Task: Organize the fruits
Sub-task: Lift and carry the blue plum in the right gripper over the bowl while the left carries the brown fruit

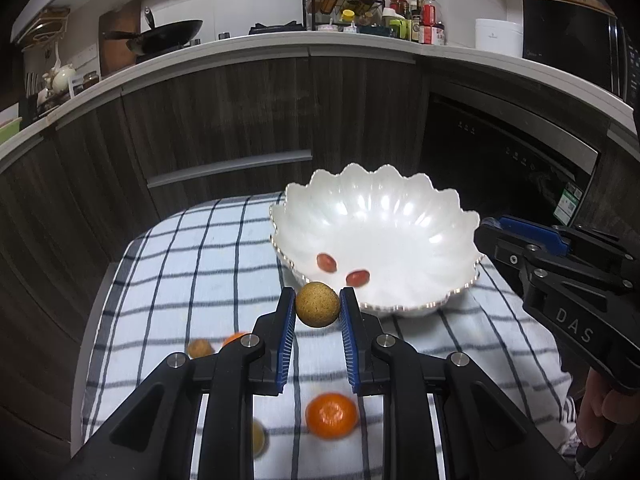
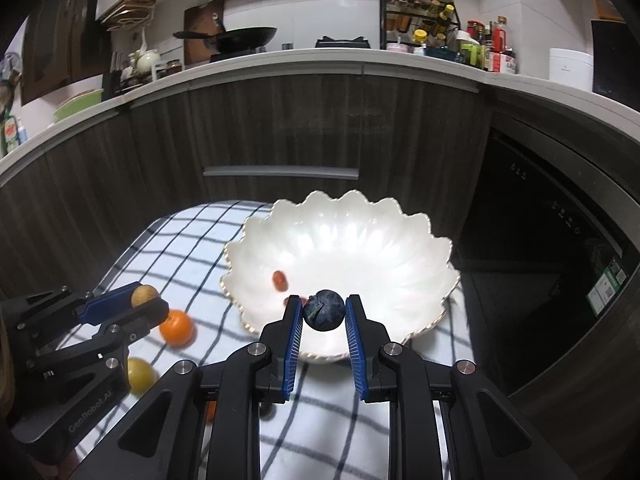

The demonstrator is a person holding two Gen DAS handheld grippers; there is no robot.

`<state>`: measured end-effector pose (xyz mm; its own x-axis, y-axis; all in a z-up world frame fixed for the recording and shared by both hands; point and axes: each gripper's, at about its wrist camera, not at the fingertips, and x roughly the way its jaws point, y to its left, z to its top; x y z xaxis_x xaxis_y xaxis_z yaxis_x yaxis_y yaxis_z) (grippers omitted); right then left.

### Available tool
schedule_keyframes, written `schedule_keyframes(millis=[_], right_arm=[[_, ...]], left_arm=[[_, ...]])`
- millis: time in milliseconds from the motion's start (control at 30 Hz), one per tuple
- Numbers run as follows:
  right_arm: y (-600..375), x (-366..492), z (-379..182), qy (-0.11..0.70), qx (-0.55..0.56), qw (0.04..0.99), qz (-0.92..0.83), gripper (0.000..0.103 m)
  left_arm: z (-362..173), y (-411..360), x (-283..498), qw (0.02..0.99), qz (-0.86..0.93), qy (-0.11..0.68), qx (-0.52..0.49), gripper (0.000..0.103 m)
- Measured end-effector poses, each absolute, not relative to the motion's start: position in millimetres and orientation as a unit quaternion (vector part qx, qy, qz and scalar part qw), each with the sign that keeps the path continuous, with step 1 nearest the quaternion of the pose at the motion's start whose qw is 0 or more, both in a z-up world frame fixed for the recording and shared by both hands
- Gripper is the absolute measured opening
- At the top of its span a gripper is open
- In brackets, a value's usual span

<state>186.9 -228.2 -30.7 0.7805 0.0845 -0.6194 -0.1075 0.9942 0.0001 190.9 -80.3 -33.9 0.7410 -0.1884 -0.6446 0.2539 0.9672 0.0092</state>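
A white scalloped bowl (image 1: 400,216) stands on a checked cloth (image 1: 200,264) and holds two small red fruits (image 1: 327,261). My left gripper (image 1: 317,305) is shut on a round tan fruit (image 1: 317,304), held above the cloth just short of the bowl's near rim. From the right wrist view the left gripper (image 2: 146,298) shows at the left with that fruit. My right gripper (image 2: 323,310) is shut on a dark blue-black fruit (image 2: 324,310) above the bowl's (image 2: 360,240) near edge. On the cloth lie an orange (image 1: 331,415), a second orange (image 1: 234,338), a tan fruit (image 1: 200,349) and a yellow fruit (image 2: 140,376).
The cloth covers a small table in front of dark wood kitchen cabinets (image 1: 224,112). A dark oven front (image 2: 560,240) is to the right. The counter above carries a wok (image 1: 168,36) and a spice rack (image 1: 344,0). The table edge drops off on the left.
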Motion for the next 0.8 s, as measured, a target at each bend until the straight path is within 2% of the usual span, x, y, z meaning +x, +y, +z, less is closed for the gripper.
schedule_keyframes(millis=[800], right_arm=[[-248.4, 239.9, -21.0, 0.315, -0.004, 0.949, 0.02, 0.023]], left_arm=[[-30.0, -90.3, 257.9, 0.934, -0.106, 0.341, 0.035, 0.023]])
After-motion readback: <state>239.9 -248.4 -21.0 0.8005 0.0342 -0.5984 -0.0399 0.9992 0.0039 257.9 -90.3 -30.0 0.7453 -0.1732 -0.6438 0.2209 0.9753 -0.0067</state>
